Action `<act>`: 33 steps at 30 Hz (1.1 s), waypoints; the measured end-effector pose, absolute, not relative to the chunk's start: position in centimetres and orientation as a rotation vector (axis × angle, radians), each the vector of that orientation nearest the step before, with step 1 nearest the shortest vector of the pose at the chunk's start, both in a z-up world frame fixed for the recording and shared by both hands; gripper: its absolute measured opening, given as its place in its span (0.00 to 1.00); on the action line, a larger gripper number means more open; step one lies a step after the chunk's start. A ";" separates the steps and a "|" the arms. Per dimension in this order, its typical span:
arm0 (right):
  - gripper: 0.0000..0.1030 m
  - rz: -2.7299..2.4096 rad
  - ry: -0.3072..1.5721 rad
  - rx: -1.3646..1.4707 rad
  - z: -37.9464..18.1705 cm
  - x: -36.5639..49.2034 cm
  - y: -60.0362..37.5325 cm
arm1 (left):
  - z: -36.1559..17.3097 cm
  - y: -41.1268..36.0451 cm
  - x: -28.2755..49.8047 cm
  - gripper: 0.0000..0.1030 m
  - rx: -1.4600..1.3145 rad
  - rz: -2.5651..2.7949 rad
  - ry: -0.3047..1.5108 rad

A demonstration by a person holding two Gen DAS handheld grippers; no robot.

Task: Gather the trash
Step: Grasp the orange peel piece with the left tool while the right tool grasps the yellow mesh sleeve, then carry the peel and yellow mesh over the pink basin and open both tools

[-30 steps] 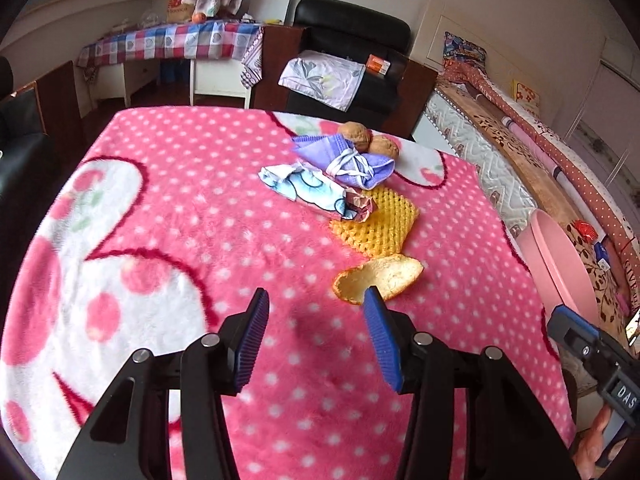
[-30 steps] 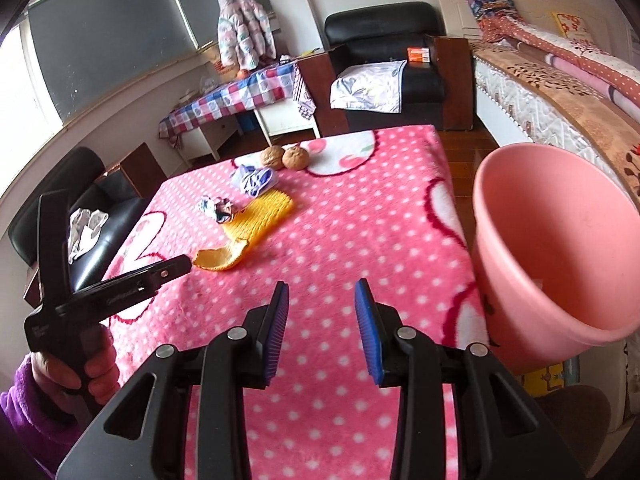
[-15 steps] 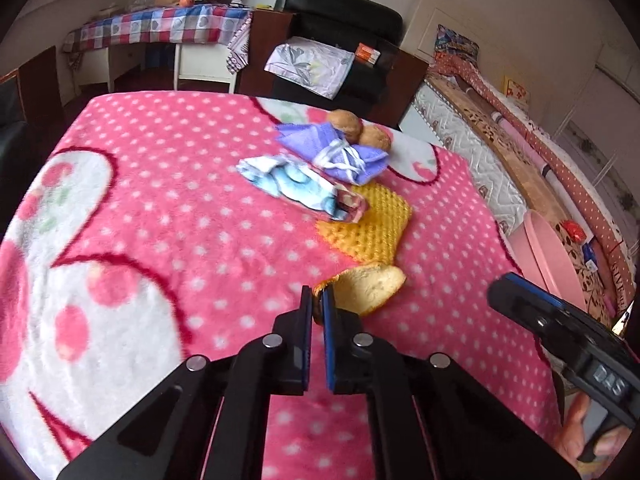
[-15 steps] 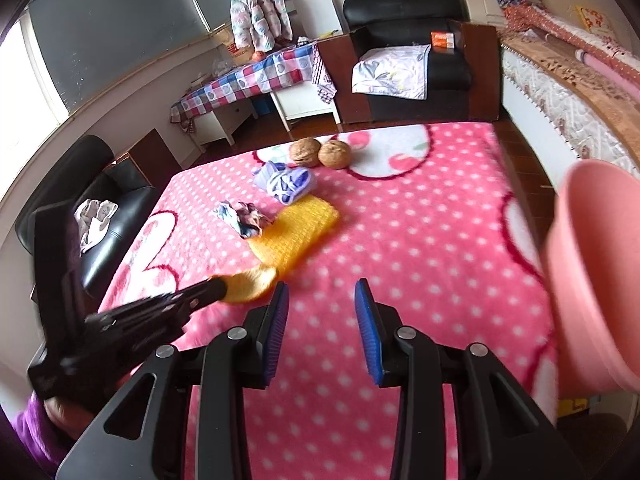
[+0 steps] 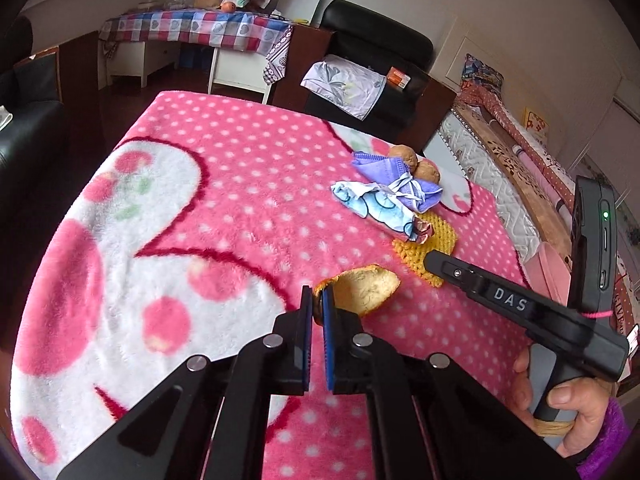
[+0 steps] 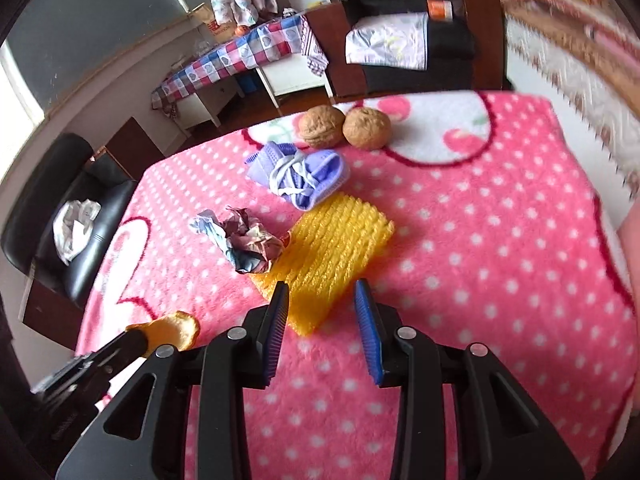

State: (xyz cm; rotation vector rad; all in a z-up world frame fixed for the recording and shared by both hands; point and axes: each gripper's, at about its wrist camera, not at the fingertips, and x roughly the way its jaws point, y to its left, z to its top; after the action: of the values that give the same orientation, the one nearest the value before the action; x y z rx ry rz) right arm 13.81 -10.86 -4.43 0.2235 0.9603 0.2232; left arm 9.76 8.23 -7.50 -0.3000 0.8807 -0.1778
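Note:
My left gripper (image 5: 316, 306) is shut on the near edge of an orange peel (image 5: 366, 290); the peel also shows in the right wrist view (image 6: 176, 330), pinched by the left gripper. My right gripper (image 6: 322, 302) is open and empty, just above the near end of a yellow foam net (image 6: 334, 254). The net (image 5: 426, 246) lies beside a crumpled wrapper (image 6: 244, 242) and a purple face mask (image 6: 302, 178). Two walnuts (image 6: 344, 126) sit at the far edge of the pink dotted blanket (image 6: 480, 240). My right gripper's body (image 5: 516, 304) crosses the left wrist view.
A pink bin (image 5: 550, 268) stands off the table's right side, partly hidden. A bed (image 5: 516, 168) runs along the right. A black armchair (image 5: 372, 68) and a checked table (image 5: 192, 28) stand behind. A black sofa (image 6: 64, 216) is at the left.
My left gripper closed on the orange peel's edge and holds it. My right gripper swung left from the pink bin over the yellow net, staying open.

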 end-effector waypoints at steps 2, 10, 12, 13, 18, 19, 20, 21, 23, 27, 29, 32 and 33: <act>0.34 0.236 0.943 0.200 -4.4 13.6 -10.4 | -7.7 8.2 9.7 0.04 -0.311 -0.179 0.886; 0.10 0.284 0.904 0.157 -3.5 11.8 -11.3 | -7.2 7.5 9.0 0.04 -0.301 -0.186 0.880; 0.09 0.295 0.888 0.148 -3.0 11.0 -11.8 | -6.8 7.2 8.7 0.04 -0.294 -0.189 0.873; 0.09 0.299 0.881 0.144 -2.6 10.4 -12.1 | -6.7 6.9 8.6 0.04 -0.291 -0.190 0.871; 0.09 0.296 0.852 0.144 -1.2 7.6 -14.2 | -5.6 5.8 7.7 0.04 -0.276 -0.204 0.854; 0.09 0.292 0.845 0.147 -1.0 7.0 -14.8 | -5.3 5.4 7.5 0.04 -0.273 -0.210 0.851; 0.09 0.289 0.840 0.155 -0.8 6.2 -15.5 | -5.2 5.2 7.4 0.04 -0.270 -0.213 0.850; 0.09 0.283 0.839 0.165 -0.6 5.7 -16.1 | -5.0 4.9 7.3 0.04 -0.267 -0.218 0.849; 0.09 0.278 0.837 0.183 -0.5 4.8 -17.0 | -4.7 4.0 7.1 0.04 -0.255 -0.232 0.848; 0.09 0.257 0.822 0.204 -0.1 3.1 -18.5 | -4.1 1.9 6.4 0.04 -0.232 -0.269 0.841; 0.09 0.240 0.815 0.213 -0.1 2.4 -19.3 | -4.0 0.9 6.1 0.04 -0.214 -0.287 0.840; 0.09 0.227 0.812 0.220 -0.1 1.6 -20.3 | -3.9 -0.1 5.6 0.04 -0.196 -0.306 0.845; 0.09 0.222 0.810 0.224 -0.1 1.3 -20.7 | -3.8 -0.4 5.5 0.04 -0.194 -0.311 0.846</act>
State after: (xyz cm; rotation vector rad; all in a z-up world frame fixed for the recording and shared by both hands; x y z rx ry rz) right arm 1.34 -20.69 -0.10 0.2242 0.8103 0.2220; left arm 5.52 -0.42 -3.84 -0.1941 0.8459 -0.3113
